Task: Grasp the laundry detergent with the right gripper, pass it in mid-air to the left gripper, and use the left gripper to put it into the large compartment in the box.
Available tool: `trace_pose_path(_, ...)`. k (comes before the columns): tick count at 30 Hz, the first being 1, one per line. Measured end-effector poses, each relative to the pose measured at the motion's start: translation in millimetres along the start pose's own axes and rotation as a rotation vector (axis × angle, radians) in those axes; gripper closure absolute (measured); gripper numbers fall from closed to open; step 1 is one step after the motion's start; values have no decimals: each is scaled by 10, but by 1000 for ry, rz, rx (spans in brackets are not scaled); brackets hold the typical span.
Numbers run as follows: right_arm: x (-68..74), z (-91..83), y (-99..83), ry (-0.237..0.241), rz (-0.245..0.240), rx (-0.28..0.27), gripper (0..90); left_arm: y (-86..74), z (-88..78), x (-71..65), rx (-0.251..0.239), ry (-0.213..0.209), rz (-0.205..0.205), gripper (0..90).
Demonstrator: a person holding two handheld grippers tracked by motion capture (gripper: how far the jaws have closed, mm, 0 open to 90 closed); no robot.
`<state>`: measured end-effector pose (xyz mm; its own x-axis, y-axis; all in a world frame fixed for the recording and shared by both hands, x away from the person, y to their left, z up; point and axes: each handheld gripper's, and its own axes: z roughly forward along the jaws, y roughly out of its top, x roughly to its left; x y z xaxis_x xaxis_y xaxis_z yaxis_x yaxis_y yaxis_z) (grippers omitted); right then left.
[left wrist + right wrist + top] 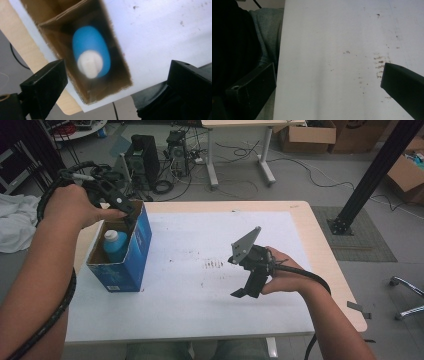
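Note:
An open-topped blue carton (131,265) stands at the left of the white tabletop (200,290). Inside it a blue bottle with a white cap (114,242) stands upright. My left gripper (127,215) hovers over the carton's far rim and points down into it. In the left gripper view its jaws are spread wide and open (117,82), the bottle (91,55) lies well below them inside the brown carton walls (122,72), and nothing sits between the pads. Lower right of centre, my right gripper (242,290) is held just above the table, open and empty (327,85).
Small brown stains (214,264) mark the table's middle. On the floor beyond the table are computer towers (142,157), loose cables and cardboard boxes (306,135). A black metal post (372,175) rises at the right. White cloth (15,222) lies at the far left.

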<state>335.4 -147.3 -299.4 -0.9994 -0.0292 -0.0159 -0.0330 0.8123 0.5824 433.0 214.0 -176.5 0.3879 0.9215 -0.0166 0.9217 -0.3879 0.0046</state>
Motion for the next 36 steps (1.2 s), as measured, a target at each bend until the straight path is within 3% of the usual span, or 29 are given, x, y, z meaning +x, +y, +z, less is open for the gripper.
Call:
trace_pose_path(7, 23, -30, -18, -3, 8, 12, 0, 55, -103, -218, -17, -11, 116, 9)
trace_pose_path(12, 18, -41, -41, -3, 18, 22, 0, 102, -93, -421, -11, -21, 248, 2)
trace_pose_path(14, 13, -48, -48, -2, 23, 24, 0, 117, -99, -506, -20, 3, 291, 1)
trace_pose_path(20, -10, -75, -67, -13, 38, 47, 0, 151, -138, -713, -46, -35, 460, 1)
trace_pose_path(24, -22, -123, -65, -23, 47, 64, 0, 150, -108, -846, -30, -95, 601, 1)
trace_pose_path(27, -18, -161, -60, -25, 51, 72, 0, 136, -85, -936, -14, -131, 686, 1)
trace_pose_path(31, -6, -198, -62, -29, 56, 98, 0, 106, -7, -1080, 29, -142, 804, 1)
trace_pose_path(36, -15, -244, -89, -31, 62, 109, 0, 120, 99, -1190, 58, -145, 865, 1)
